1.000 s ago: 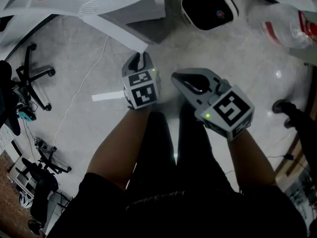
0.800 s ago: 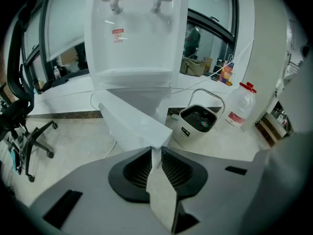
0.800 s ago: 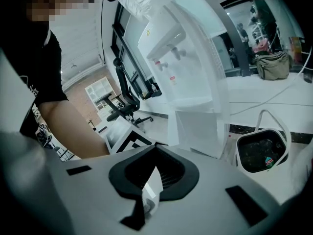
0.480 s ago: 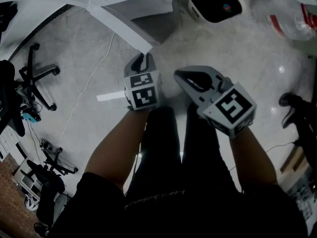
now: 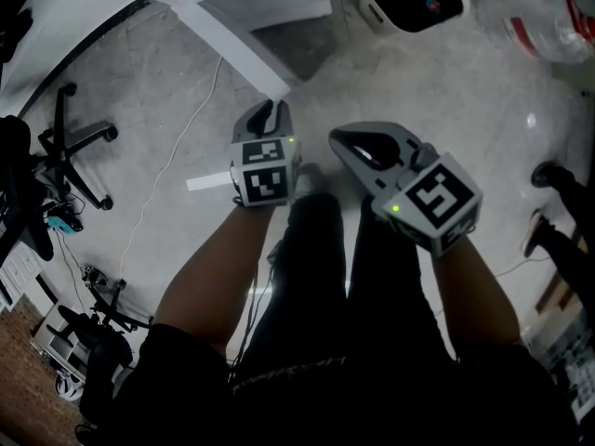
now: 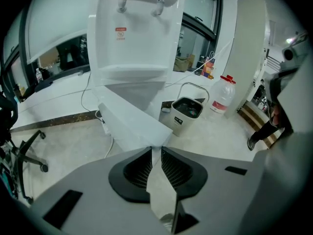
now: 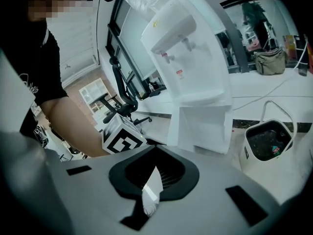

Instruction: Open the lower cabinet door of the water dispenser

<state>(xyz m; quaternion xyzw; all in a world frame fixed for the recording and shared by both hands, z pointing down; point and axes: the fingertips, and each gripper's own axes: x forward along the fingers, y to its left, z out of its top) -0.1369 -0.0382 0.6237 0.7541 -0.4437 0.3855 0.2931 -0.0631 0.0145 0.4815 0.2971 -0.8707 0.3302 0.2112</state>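
Forearms parallel; left gripper pinches cabinet door, right gripper hovers.

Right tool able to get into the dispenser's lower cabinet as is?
Likely yes: the left tool holds the door swung open, and nothing stands between the right tool and the cabinet.

White water dispenser, cabinet door; grey floor, apparently marbled.

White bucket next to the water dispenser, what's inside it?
The white bucket is dark inside, with a few small coloured bits showing. What they are, and anything beneath them, is too dark to tell.
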